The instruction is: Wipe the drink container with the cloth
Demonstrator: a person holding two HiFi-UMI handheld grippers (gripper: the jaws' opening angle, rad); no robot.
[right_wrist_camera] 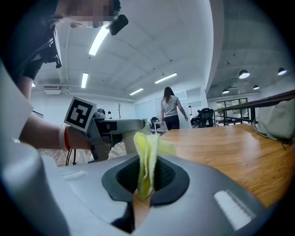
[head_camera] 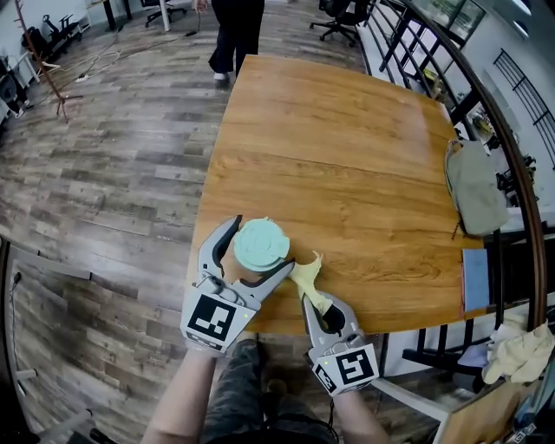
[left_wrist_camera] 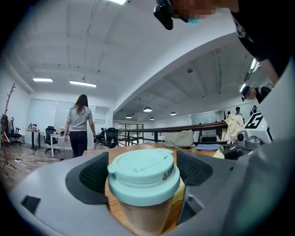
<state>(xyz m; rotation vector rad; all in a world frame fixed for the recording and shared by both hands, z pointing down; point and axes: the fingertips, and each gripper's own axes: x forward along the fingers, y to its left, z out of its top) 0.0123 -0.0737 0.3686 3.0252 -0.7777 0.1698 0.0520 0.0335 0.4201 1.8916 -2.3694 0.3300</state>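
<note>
Judged a pre-wipe step: the mint-lidded brown drink cup point(head_camera: 261, 245) stands at the wooden counter's point(head_camera: 347, 156) 7 o'clock edge between the left gripper's point(left_wrist_camera: 144, 171) wide, non-gripping fingers point(left_wrist_camera: 94, 174), while the right gripper point(right_wrist_camera: 146, 177) pinches the yellow cloth point(right_wrist_camera: 146, 154) at the cup's 4 o'clock, so the next move should press cloth against the cup wall.

Counted on the counter point(head_camera: 347, 130): one cup point(left_wrist_camera: 144, 173), one yellow cloth point(head_camera: 310, 279), one bag point(head_camera: 475, 186), one blue folder point(head_camera: 475, 279). One counter is seen. Two tools are counted: left tool point(head_camera: 263, 243) and right tool point(head_camera: 323, 305), each with one marker cube, so two cubes point(head_camera: 211, 319). One lid is seen on the cup. One walking person point(head_camera: 236, 35) is counted on the floor. One coat stand point(head_camera: 39, 61). One pale fabric heap point(head_camera: 519, 354) off the counter. Office chairs point(head_camera: 341, 16): several, exact count not readable.
</note>
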